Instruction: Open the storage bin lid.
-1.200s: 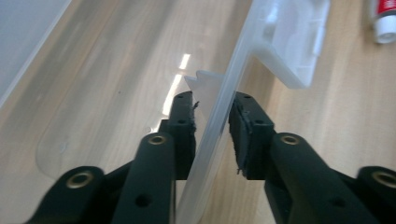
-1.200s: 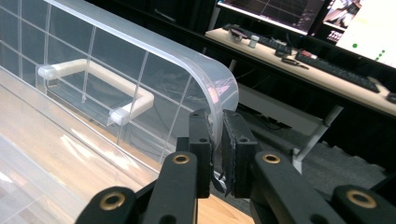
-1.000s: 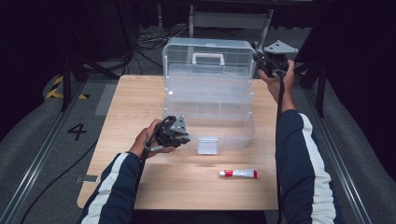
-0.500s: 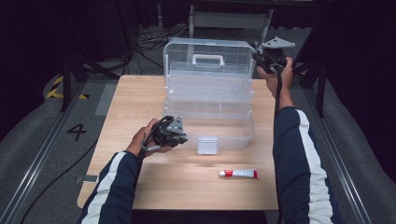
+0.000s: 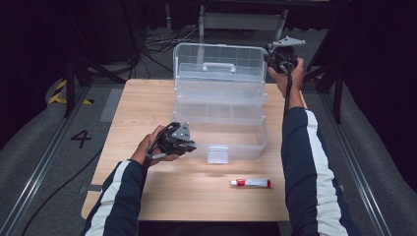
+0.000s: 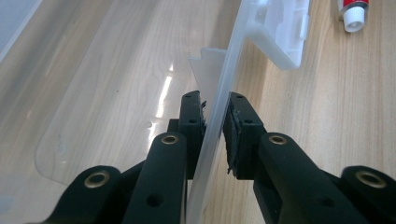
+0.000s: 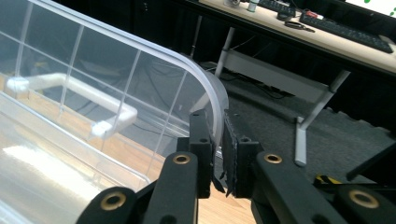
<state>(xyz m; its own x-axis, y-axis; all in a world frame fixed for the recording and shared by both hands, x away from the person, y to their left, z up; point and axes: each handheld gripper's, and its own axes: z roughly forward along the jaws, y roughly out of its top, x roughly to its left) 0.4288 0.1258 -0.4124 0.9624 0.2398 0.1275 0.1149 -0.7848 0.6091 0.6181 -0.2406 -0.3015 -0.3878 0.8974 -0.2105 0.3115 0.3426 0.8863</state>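
Pale wood-grain bench (image 5: 147, 113), matte, rectangular. Near edge: small tube (image 5: 251, 183), white body, red end, lying flat, long axis left-right. Mid-bench: clear plastic tiered box (image 5: 221, 115), smooth, glossy, rounded corners, opened in steps rising toward far side; frosted latch tab (image 5: 218, 154) at front. Left claw (image 6: 215, 123) clamped on thin front wall of bottom tray. Right claw (image 7: 217, 140) pinching curved corner of upright ribbed lid (image 5: 216, 59) with moulded handle (image 7: 70, 93).
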